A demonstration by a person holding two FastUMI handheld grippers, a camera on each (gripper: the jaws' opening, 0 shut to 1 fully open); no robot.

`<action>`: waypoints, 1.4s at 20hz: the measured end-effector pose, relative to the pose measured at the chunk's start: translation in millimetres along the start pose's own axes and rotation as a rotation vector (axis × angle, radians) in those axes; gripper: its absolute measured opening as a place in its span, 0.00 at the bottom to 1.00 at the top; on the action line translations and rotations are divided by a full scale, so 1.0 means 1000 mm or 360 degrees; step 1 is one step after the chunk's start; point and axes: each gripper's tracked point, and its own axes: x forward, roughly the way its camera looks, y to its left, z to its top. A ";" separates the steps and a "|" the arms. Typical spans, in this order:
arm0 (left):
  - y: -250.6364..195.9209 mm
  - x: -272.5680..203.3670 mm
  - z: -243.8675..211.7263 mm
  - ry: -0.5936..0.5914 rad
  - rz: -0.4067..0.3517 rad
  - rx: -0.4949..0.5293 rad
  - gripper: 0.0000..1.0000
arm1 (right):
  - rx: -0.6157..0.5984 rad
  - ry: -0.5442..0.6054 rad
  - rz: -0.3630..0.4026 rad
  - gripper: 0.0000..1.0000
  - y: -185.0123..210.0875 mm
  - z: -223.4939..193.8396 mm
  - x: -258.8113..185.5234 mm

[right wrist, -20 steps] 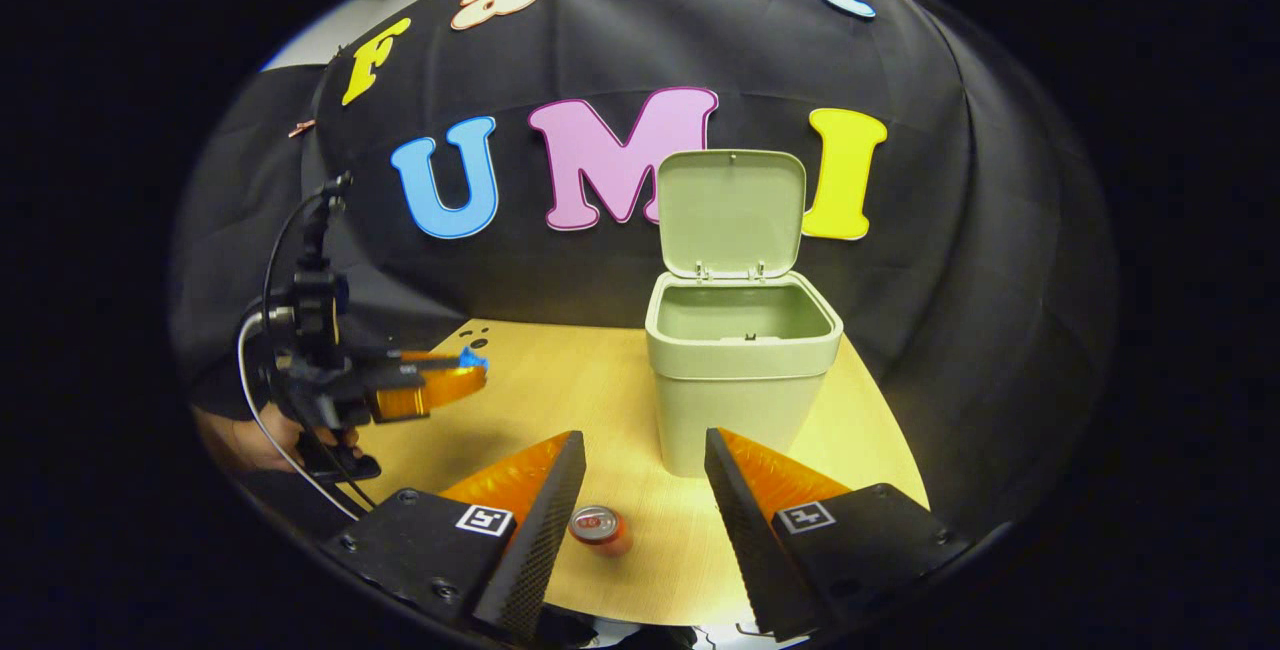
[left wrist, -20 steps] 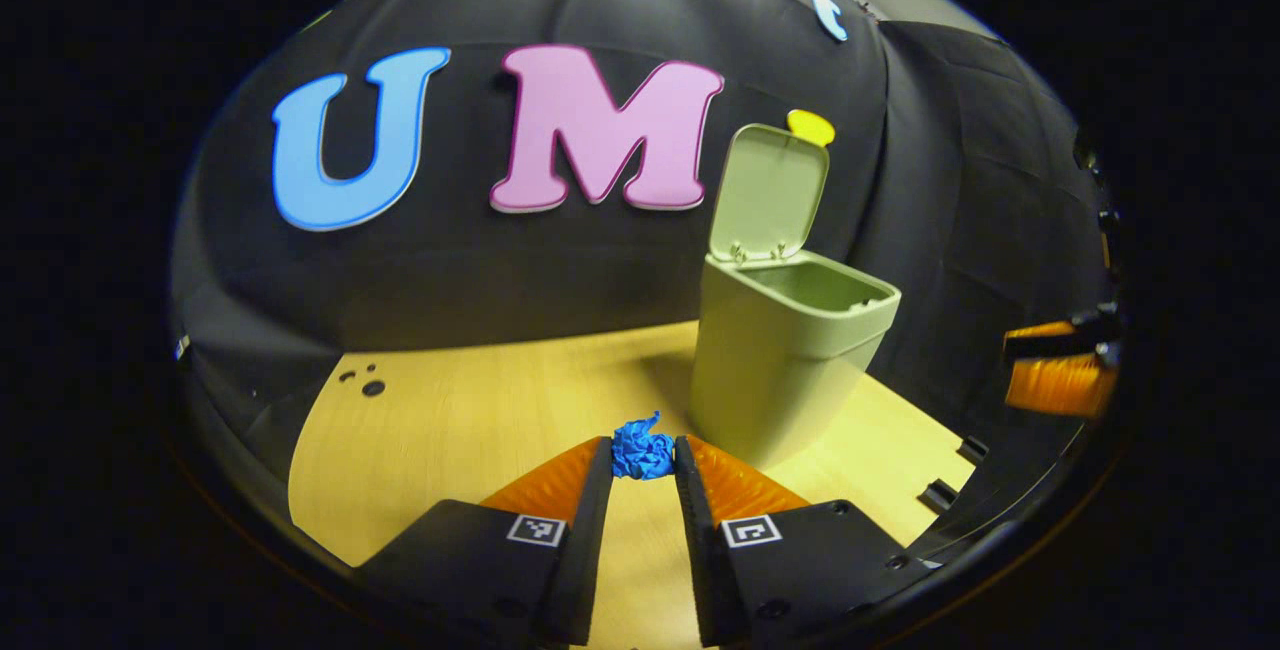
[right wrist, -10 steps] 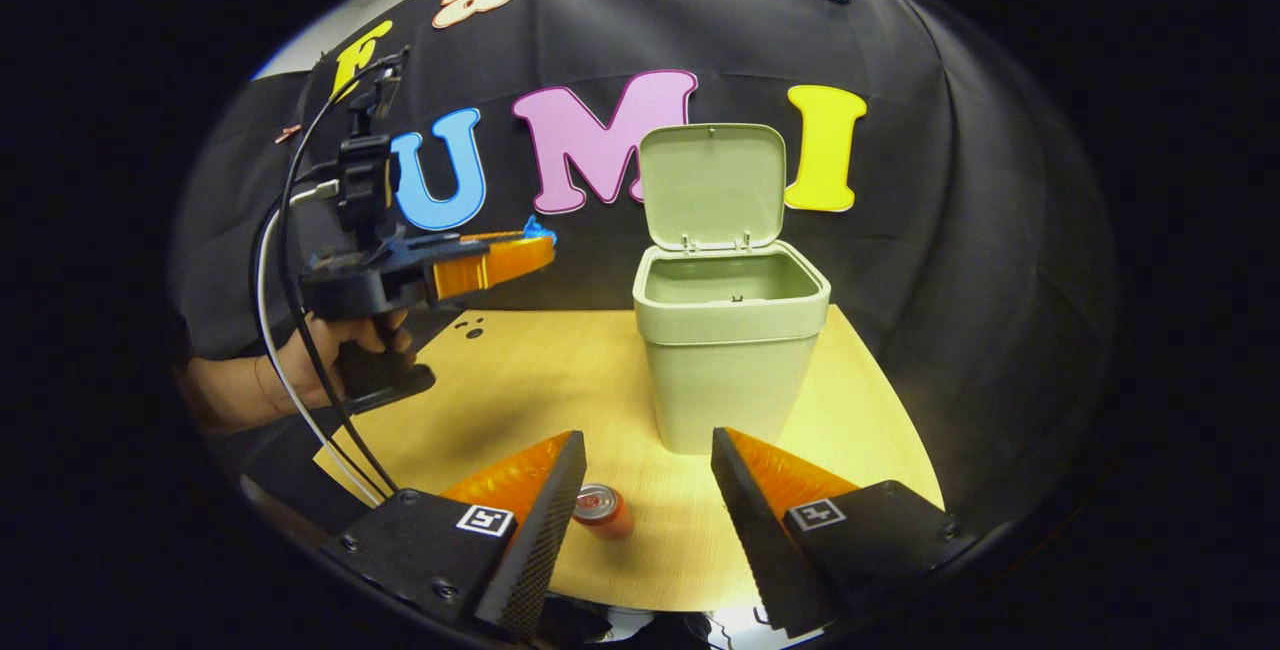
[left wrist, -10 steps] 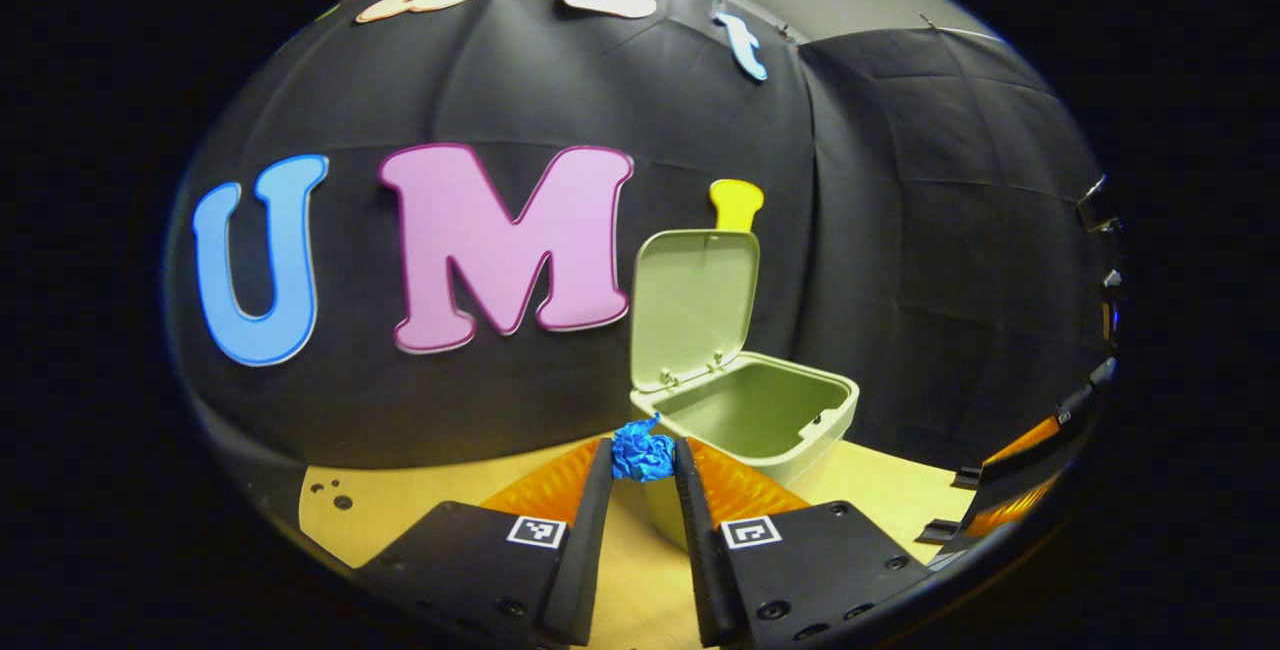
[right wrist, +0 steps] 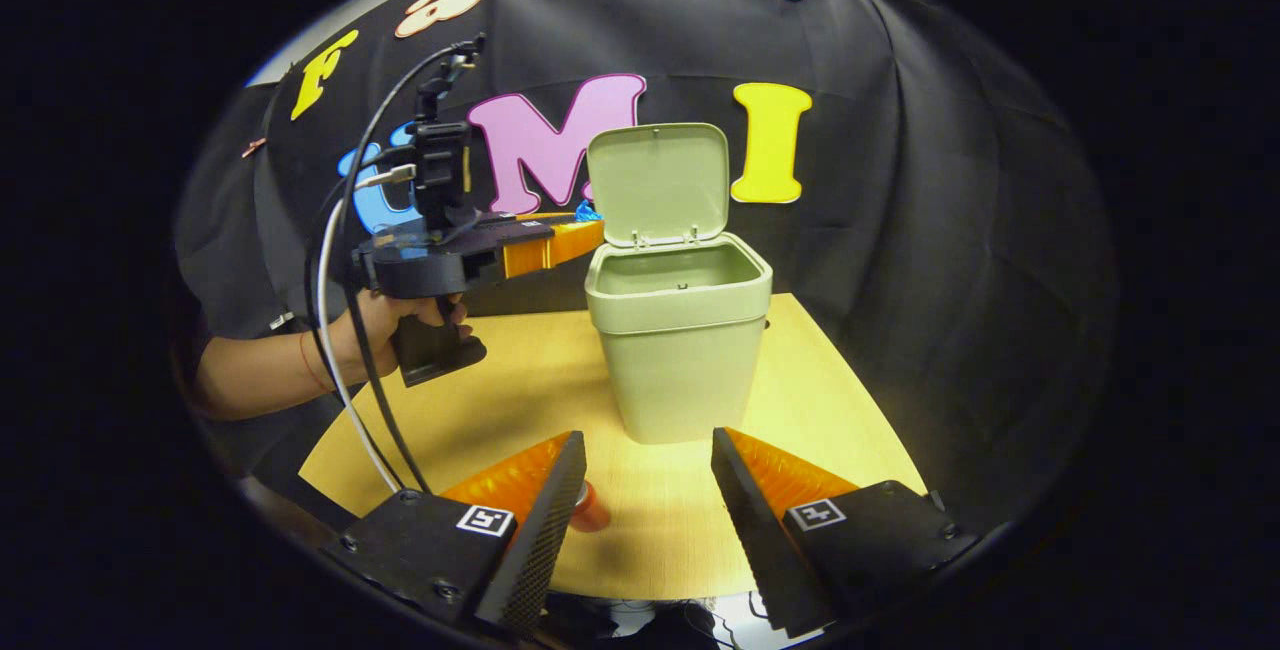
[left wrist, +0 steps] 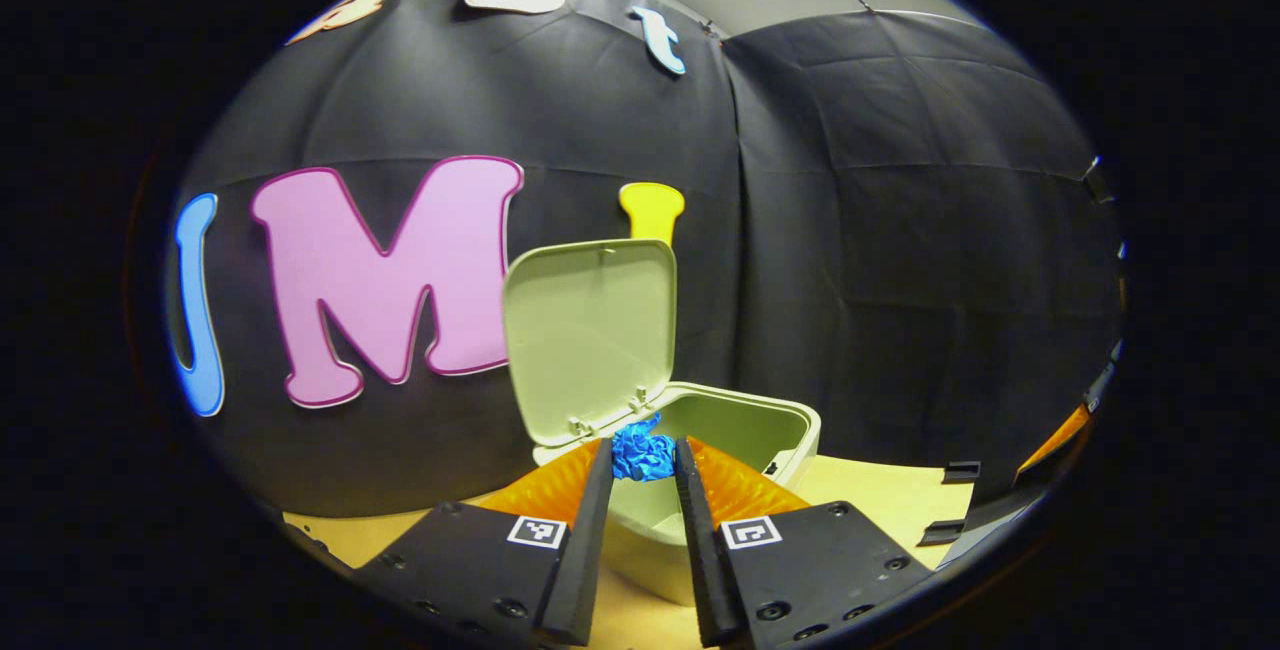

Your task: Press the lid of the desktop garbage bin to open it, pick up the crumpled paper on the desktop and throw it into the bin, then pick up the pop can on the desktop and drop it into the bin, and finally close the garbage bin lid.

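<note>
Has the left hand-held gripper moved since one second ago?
Yes. In the right gripper view the left hand-held gripper has risen from the table and travelled toward the bin, with the crumpled paper at its rim.

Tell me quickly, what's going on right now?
Left gripper shut on blue paper, at the open bin's rim. Right gripper open, low over the table, can beside its finger. Lid up, nothing blocking.

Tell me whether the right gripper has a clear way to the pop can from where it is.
Probably yes. The right gripper is open, and the pop can lies on the table just inside its left finger, partly hidden by it. Nothing stands between them; the bin is farther back.
</note>
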 end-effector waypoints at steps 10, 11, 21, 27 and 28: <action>-0.020 0.041 -0.040 0.0153 -0.0056 0.0011 0.49 | 0.0039 0.0018 -0.0133 0.84 -0.017 -0.004 -0.015; -0.021 0.041 -0.040 0.0150 -0.0057 0.0001 0.51 | 0.0037 0.0016 -0.0135 0.84 -0.016 -0.004 -0.016; -0.005 0.027 -0.040 0.0142 0.0018 -0.0031 0.77 | -0.0009 0.0035 -0.0067 0.84 -0.002 -0.005 -0.008; 0.015 -0.012 -0.046 0.0151 0.0126 -0.0125 0.80 | -0.0051 0.0074 0.0051 0.84 0.016 -0.011 0.001; 0.020 -0.021 -0.049 0.0155 0.0155 -0.0143 0.80 | -0.0060 0.0082 0.0076 0.84 0.020 -0.012 0.004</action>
